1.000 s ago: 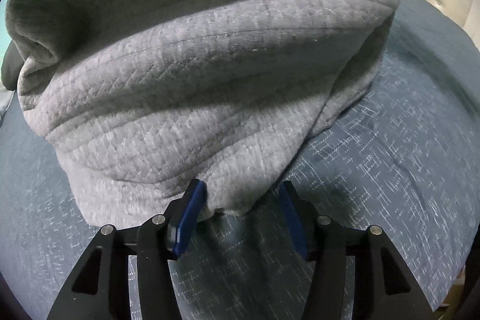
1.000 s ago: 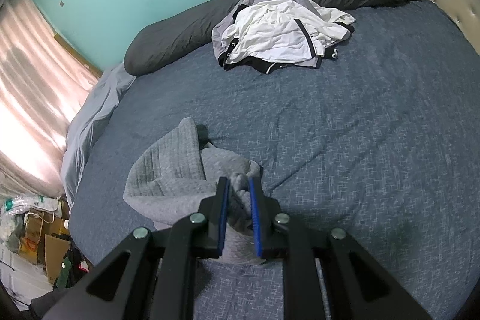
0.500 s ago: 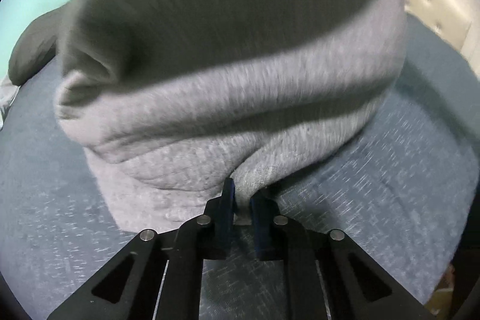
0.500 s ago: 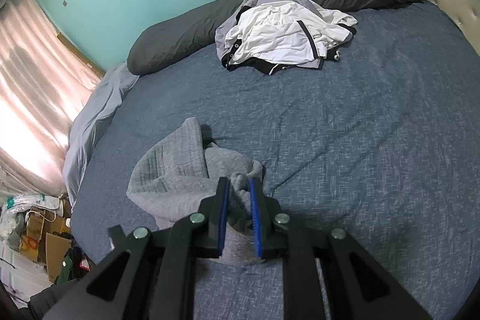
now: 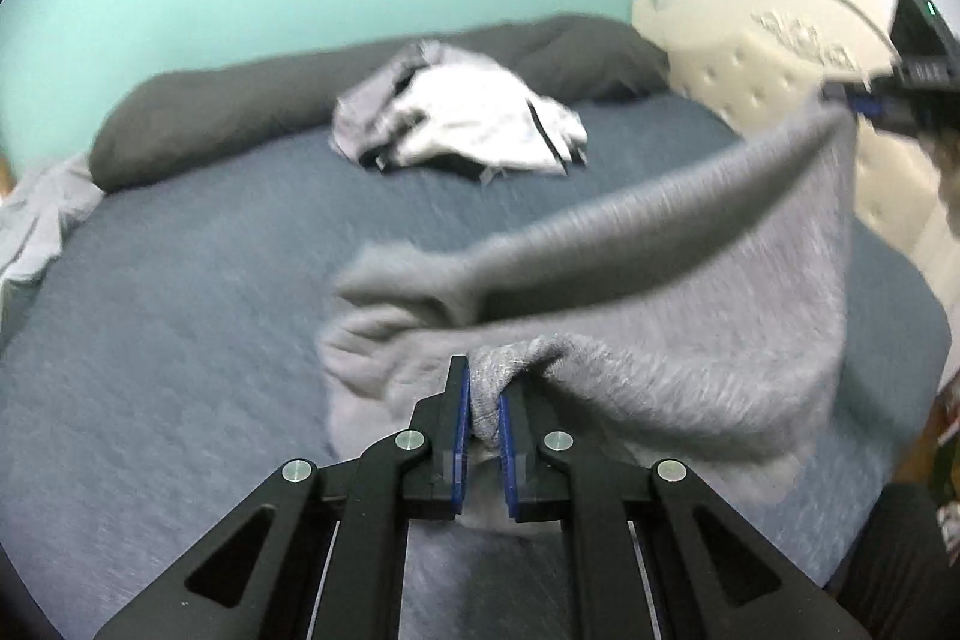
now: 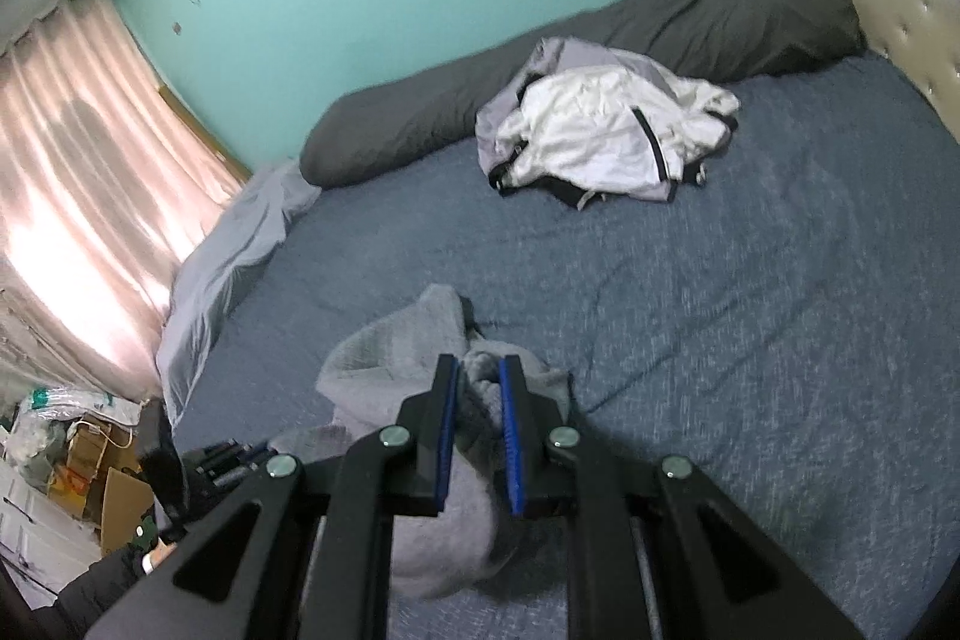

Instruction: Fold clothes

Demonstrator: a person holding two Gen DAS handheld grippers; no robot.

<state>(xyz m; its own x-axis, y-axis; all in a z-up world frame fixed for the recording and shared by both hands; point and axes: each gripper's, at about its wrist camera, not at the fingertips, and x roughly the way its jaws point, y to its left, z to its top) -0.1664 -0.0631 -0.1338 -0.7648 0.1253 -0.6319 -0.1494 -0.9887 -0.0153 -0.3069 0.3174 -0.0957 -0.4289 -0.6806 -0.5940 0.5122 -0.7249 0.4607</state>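
Now both grippers pinch the grey garment [image 5: 690, 340] above the bed [image 5: 180, 292].
Left gripper [image 5: 482, 400] and right gripper [image 6: 479, 394] each clamp bunched cloth; white clothes [image 6: 600, 130] lie well apart.

A heap of clothes [image 6: 606, 130] lies on the bed [image 6: 750, 310], just before the long pillow [image 6: 600, 64] along the wall. The headboard [image 6: 900, 10] stands right, curtains [image 6: 78, 148] left.

**Grey garment stretched between both grippers**

Your left gripper [image 5: 482, 403] pinches a bunch of the grey garment [image 5: 690, 340]; its far corner hangs from your right gripper [image 5: 864, 103], upper right, above the blue bedspread [image 5: 180, 310]. The picture is blurred.
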